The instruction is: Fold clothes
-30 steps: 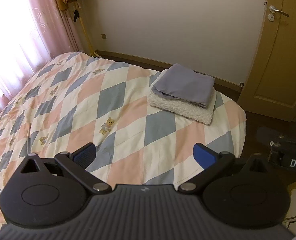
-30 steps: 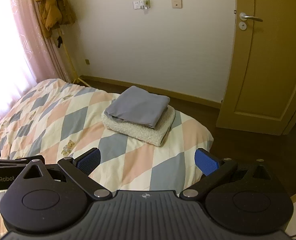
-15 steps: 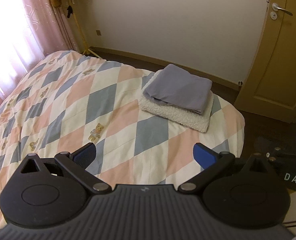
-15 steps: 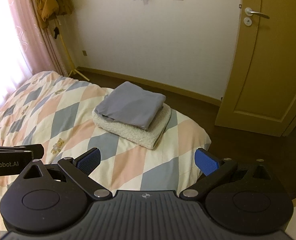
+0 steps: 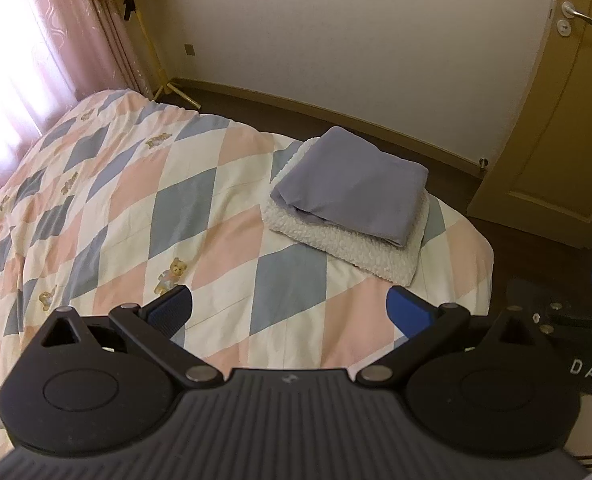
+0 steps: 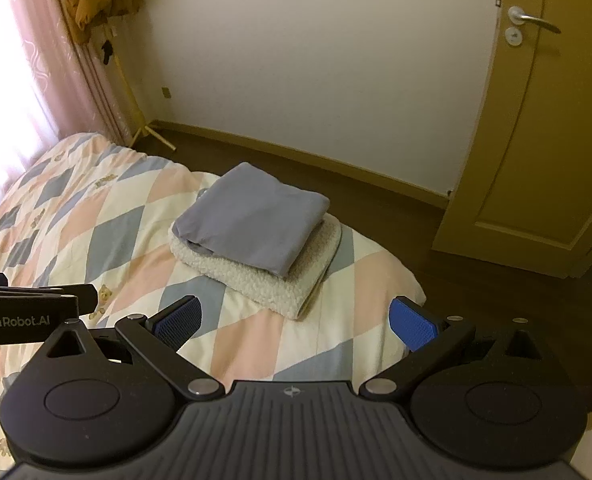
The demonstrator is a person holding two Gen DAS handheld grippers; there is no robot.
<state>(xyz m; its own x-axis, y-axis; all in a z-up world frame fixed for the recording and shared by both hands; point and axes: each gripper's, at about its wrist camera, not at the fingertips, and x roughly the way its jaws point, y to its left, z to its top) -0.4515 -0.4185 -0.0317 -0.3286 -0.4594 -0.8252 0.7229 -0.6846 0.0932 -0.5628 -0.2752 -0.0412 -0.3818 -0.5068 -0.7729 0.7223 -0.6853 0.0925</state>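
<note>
Both the left gripper [image 5: 289, 308] and the right gripper [image 6: 296, 318] hung spread wide and empty above the bed [image 5: 143, 200]. Ahead of them, well apart, a folded grey garment [image 5: 352, 192] lay atop a folded white fleece [image 5: 348, 248] near the bed's corner.

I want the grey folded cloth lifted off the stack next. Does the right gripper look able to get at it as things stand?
Probably yes. The right gripper is open and empty, and the grey cloth lies on top of the white fleece straight ahead, with only bare bedspread between.
</note>
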